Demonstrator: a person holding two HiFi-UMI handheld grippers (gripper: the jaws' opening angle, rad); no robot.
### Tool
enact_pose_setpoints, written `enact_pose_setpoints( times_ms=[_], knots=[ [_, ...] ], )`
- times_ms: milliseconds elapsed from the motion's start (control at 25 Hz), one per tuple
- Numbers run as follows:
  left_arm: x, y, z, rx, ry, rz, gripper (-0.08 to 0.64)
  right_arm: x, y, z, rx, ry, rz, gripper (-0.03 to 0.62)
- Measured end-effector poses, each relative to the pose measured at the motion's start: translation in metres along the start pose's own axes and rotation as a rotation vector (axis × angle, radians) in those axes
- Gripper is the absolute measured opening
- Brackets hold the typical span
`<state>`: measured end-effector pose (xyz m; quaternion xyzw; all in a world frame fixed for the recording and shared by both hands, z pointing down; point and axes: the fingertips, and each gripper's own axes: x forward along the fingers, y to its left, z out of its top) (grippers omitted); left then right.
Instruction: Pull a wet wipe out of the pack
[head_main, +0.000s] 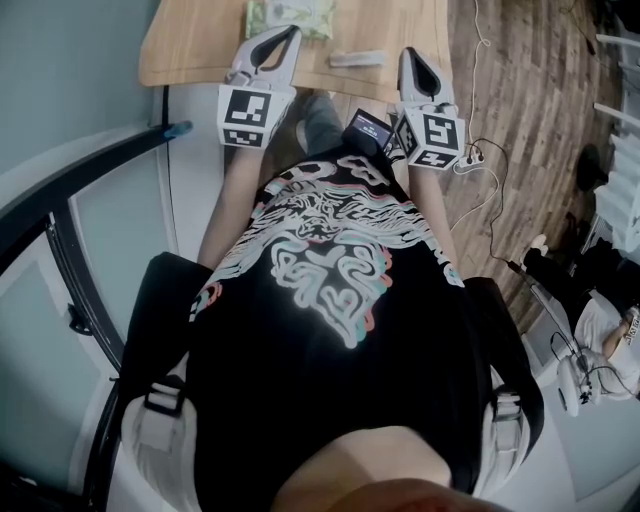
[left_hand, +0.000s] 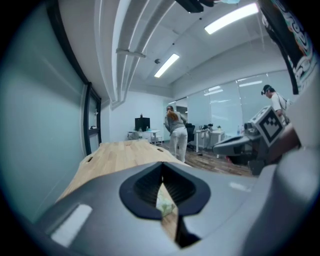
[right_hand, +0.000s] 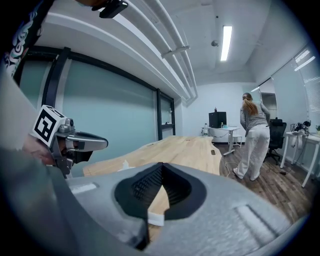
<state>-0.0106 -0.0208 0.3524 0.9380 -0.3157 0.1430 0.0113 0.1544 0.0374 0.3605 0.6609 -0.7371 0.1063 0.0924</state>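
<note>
Black-shirted person (head_main: 330, 330) holds left gripper (head_main: 290, 34) and right gripper (head_main: 411, 54), both closed tight and empty, over the bench (head_main: 195, 50) edge, the wipe pack (head_main: 312, 14) lying just beyond the left one, a white strip (head_main: 357, 58) nearby perhaps a pulled wipe, perhaps not.

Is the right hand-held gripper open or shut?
Shut. In its own view the right hand-held gripper has its jaws meeting at the tips, with nothing between them.

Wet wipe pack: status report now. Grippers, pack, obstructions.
Left gripper shut, empty, poised at the wet wipe pack. Right gripper shut, empty. Pack flat on table, ungripped. Pale strip lies right of it, not blocking.
</note>
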Motion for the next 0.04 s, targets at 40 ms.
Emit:
enact_pose_setpoints(
  times_ms=[40],
  knots=[
    [0.0001, 0.0022, -0.0013, -0.002, 0.002, 0.002, -0.011, 0.0019, 0.0005, -0.0002, 0.001, 0.000, 0.001, -0.002]
  ],
)
